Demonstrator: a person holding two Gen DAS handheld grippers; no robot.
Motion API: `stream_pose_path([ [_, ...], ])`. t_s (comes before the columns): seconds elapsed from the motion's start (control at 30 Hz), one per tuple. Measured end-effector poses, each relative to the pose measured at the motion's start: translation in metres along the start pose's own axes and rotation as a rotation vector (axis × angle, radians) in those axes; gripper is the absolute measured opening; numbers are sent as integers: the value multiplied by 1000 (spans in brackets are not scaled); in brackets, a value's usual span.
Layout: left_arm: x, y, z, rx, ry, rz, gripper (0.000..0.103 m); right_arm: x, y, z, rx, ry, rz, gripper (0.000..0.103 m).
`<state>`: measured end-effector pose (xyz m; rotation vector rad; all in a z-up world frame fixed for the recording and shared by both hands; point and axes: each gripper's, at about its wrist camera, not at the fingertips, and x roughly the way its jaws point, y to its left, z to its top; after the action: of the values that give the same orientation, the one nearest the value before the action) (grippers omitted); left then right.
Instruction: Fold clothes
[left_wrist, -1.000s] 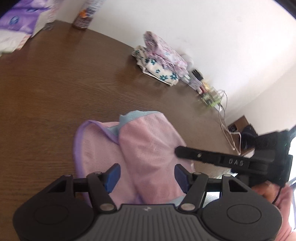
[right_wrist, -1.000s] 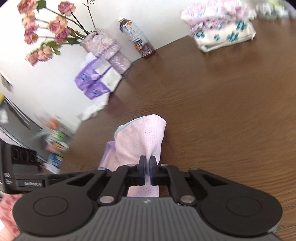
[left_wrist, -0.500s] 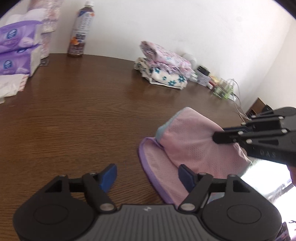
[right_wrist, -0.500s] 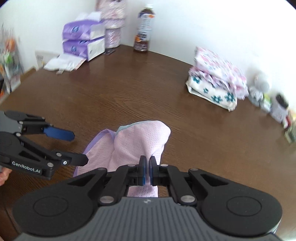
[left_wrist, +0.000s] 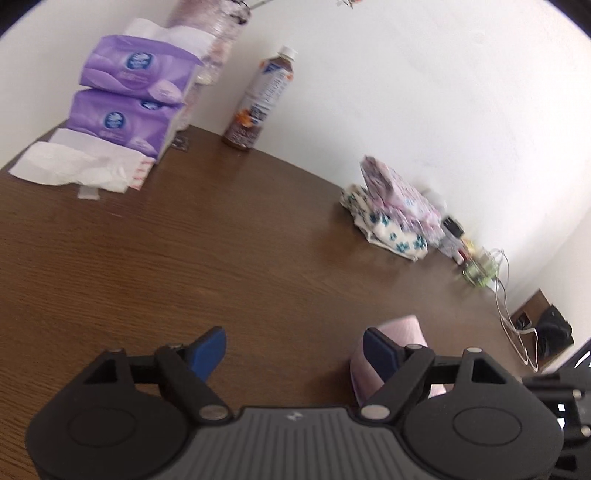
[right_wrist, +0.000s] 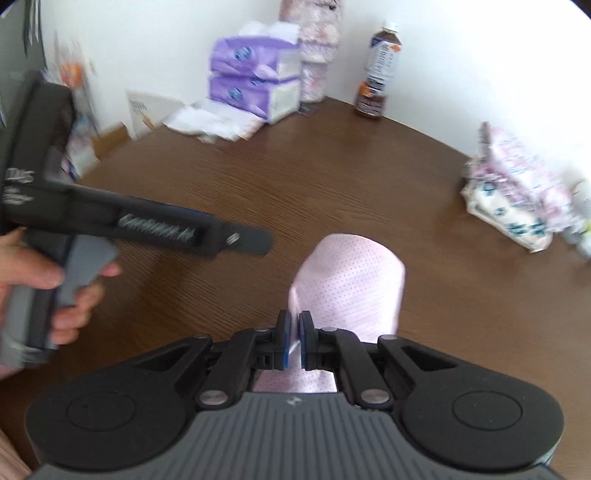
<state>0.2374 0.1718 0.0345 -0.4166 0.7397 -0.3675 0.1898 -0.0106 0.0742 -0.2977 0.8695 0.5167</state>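
Open room: bare brown counter (left_wrist: 221, 251) ahead of both claws.
Left claw (left_wrist: 293, 347): jaws wide apart, nothing between them; pink garment (right_wrist: 351, 280) just beside its right finger.
Right claw (right_wrist: 294, 339): pinched shut on the garment's near edge.
Far edge: folded clothes (right_wrist: 517, 199), tissue packs (left_wrist: 129, 99), bottle (left_wrist: 262, 99) by the wall.

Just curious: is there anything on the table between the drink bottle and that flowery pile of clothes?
No, only bare brown table lies between bottle and pile, in the left wrist view.

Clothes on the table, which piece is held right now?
The plain pink garment, pinched in the right tool; the floral folded pile sits untouched near the wall.
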Motion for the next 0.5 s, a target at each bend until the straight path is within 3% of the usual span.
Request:
stream_pose_path([
  [0.07, -3, 1, 1, 1, -2, -7, 82, -9, -2, -5, 55, -54, 62, 5],
  [0.2, -1, -4, -2, 24, 22, -23, 83, -39, -23, -25, 186, -171, 68, 9],
  [0.37, 1, -18, -14, 71, 59, -50, 83, -37, -57, -58, 309, -161, -11, 9],
  [0.5, -11, -39, -29, 126, 46, -67, 83, -22, -52, -71, 286, -156, 50, 9],
])
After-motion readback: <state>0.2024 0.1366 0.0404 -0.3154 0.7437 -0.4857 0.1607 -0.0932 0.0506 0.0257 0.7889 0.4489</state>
